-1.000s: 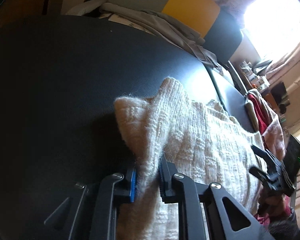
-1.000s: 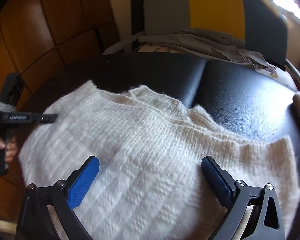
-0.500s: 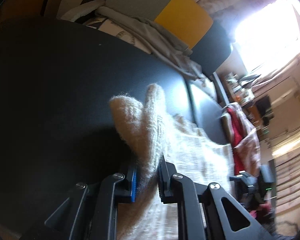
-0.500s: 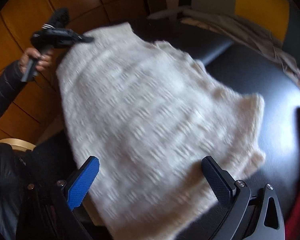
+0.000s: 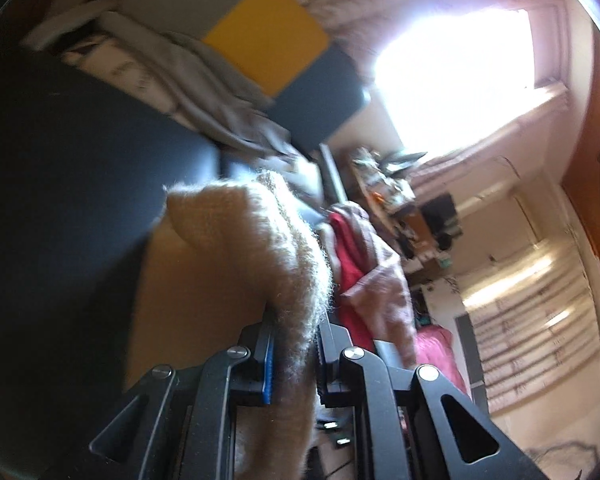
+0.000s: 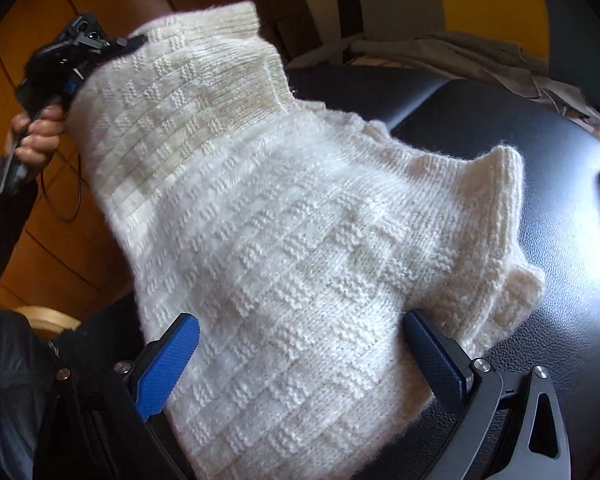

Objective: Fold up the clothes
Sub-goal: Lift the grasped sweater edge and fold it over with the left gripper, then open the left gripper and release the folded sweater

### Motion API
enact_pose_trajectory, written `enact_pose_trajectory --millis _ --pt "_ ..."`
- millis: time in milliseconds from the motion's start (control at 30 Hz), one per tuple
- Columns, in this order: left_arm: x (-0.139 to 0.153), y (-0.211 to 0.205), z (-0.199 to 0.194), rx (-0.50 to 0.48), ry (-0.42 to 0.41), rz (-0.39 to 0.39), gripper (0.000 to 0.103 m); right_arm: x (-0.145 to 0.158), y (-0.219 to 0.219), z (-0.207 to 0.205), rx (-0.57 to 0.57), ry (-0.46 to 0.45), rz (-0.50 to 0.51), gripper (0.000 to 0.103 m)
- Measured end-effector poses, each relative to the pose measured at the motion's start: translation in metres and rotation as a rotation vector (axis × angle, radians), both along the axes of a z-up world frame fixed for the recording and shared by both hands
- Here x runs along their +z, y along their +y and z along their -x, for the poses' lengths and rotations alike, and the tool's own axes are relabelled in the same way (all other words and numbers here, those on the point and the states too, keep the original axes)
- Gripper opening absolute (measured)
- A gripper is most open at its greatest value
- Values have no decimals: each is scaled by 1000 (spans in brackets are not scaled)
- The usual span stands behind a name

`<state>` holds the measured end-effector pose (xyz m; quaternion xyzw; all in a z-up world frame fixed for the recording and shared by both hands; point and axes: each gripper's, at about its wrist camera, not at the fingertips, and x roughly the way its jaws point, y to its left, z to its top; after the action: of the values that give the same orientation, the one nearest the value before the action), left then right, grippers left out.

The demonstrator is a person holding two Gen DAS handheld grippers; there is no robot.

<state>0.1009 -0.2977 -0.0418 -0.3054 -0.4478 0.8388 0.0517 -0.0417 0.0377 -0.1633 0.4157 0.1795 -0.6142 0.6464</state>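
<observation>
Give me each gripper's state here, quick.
Left gripper: shut on the white knit sweater, lifting one corner.
Right gripper: jaws open wide, sweater between them, not gripped.

Fuzzy knit on grained black leather

The sweater [image 6: 300,220] is cream wool-like knit, basket-weave textured, with a hairy halo at its edges. The table [image 6: 540,168] is black padding with a pebbled, slightly glossy leather-like skin. The right gripper [image 6: 300,354] has matt black plastic arms, silver screws and blue, finely dimpled fingers [image 6: 164,364]. The wall panels [image 6: 32,216] look like polished wood.
</observation>
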Motion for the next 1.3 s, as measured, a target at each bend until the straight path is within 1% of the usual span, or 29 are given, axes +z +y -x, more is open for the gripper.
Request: enact_pose_trajectory --millis 133,200,333,400,533,567,700,800,900,967,1067,1100,1167,1200,1300 --pt "7 43 41 -88 13 -18 13 -2 5 0 -32 -13 40 103" --pt "3 65 61 -118 -2 -19 13 -3 9 2 -55 -34 68 103" --pt "-18 102 95 -167 -57 -48 13 -4 11 1 -85 -59 116 103" --pt "-33 119 109 -181 -104 -40 13 -4 13 1 -91 -64 134 103" --pt "-54 137 121 -198 -176 -18 13 -4 14 1 -98 -75 162 103" --pt "-59 141 124 -202 -193 -11 13 -3 15 1 -96 -71 166 103" --pt "-77 158 136 -216 -258 17 14 2 16 -10 -73 22 142 103" --pt "-79 163 140 -219 -281 40 14 11 23 -18 -80 92 103 103" --pt "-80 165 138 -214 -309 31 16 22 47 -19 -125 93 106 103" --pt "-76 171 136 -216 -326 33 17 26 65 -18 -167 70 124 103" --pt "-66 181 133 -255 -331 37 19 26 90 -22 -227 47 124 103" --pt "-64 184 132 -270 -328 26 19 24 98 -26 -245 40 120 103" --pt "-57 190 130 -325 -291 -64 19 20 106 -33 -274 28 111 103" --pt "-53 193 130 -343 -276 -85 19 17 106 -37 -284 24 106 103" --pt "-32 196 124 -386 -214 -94 19 12 110 -48 -310 4 88 103"
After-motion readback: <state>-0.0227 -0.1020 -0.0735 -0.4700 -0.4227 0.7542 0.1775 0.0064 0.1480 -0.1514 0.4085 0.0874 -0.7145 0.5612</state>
